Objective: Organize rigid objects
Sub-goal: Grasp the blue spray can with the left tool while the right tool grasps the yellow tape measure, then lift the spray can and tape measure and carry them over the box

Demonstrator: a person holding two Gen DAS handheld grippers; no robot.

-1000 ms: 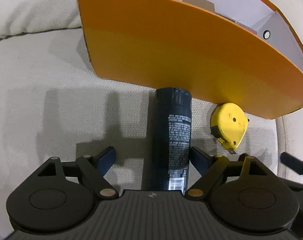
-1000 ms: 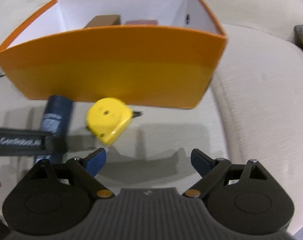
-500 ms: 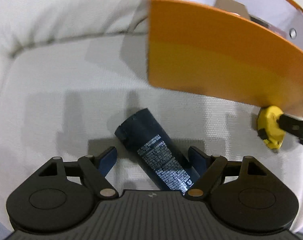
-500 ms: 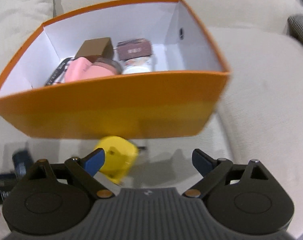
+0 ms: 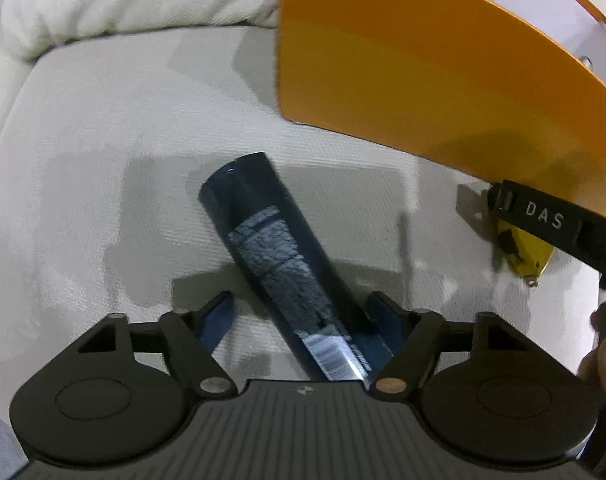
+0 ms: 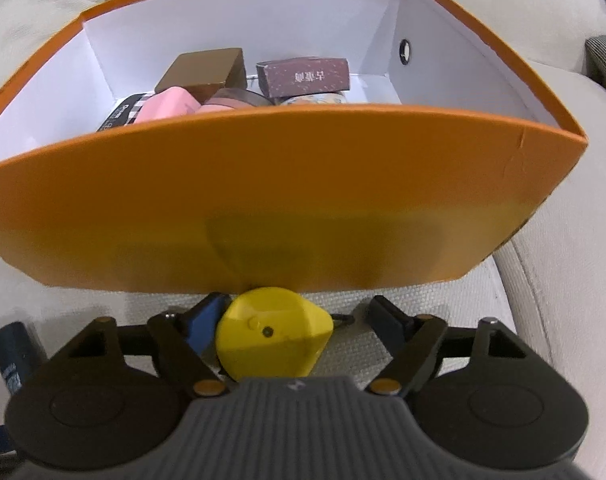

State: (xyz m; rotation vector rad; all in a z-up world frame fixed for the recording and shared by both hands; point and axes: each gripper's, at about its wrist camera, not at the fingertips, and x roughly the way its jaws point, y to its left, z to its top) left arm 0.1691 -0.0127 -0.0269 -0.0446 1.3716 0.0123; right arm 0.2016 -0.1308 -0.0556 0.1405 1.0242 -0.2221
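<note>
both tools are closing at once. my left tool (image 5: 301, 314) has swung so the dark spray can (image 5: 281, 264) now lies slanted between its jaws instead of straight up the view; the right-hand pad (image 5: 383, 322) touches the can's lower end, while the left-hand pad stands clear of it, so i call it not yet clamped. my right tool (image 6: 293, 318) has slid left over the yellow tape measure (image 6: 271, 336), which a second ago sat off to its left; the blue left-hand pad (image 6: 203, 318) now touches the casing and the right-hand pad has a gap, so no grip yet there either. both things lie on the sofa cushion (image 5: 103, 160) just near the orange box (image 6: 263, 208), which already holds small cartons. i judge both pickups are a moment from done, lifts into the box next.
</note>
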